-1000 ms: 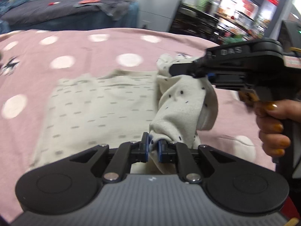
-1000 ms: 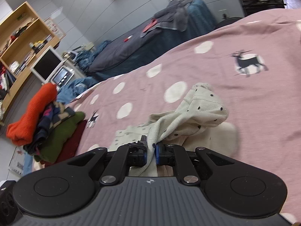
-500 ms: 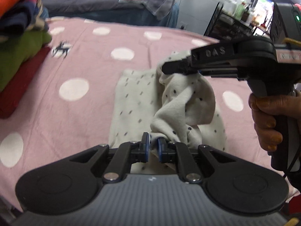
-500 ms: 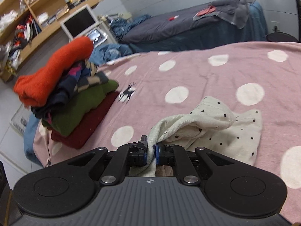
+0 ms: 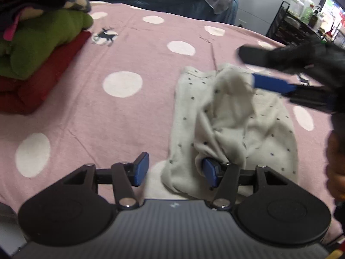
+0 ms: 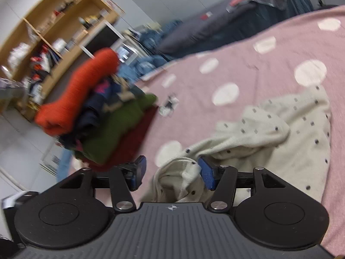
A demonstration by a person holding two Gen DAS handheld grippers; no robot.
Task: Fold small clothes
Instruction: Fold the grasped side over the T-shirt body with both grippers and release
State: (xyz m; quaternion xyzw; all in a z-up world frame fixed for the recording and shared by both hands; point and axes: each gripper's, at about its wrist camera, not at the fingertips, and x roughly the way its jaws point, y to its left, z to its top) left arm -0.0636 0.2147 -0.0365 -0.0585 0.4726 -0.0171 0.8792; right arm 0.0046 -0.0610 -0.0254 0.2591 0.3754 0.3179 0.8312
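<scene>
In the left wrist view the left gripper (image 5: 175,171) fills the bottom of the frame with its jaws spread wide, gripping nothing; the blue pad (image 5: 141,171) on the left-hand finger stands over bare blanket, while the right-hand pad is partly under a fold of the cream dotted garment (image 5: 232,125). That garment lies crumpled on the pink polka-dot blanket (image 5: 151,69), right of centre in the frame, its upper part bunched into loose folds. At the right edge the right gripper (image 5: 271,73) reaches in from the side, blurred, with one blue pad showing just above the garment's upper folds; from here its jaws look parted, though the blur hides whether the pad touches cloth. In the right wrist view the right gripper (image 6: 172,173) also has its jaws wide, and a rumpled edge of the cream dotted garment (image 6: 280,138) sits loosely between the pads, resting against the right-hand one, pinched by neither. The rest of it spreads over the pink polka-dot blanket (image 6: 254,79) toward the right of the frame. A stack of folded clothes (image 5: 32,51), red at the bottom, then green, sits in the upper left of the left wrist view, well apart from the garment; the same stack of folded clothes (image 6: 97,116), topped with orange, appears blurred at left centre of the right wrist view, before a wooden shelf (image 6: 54,43).
</scene>
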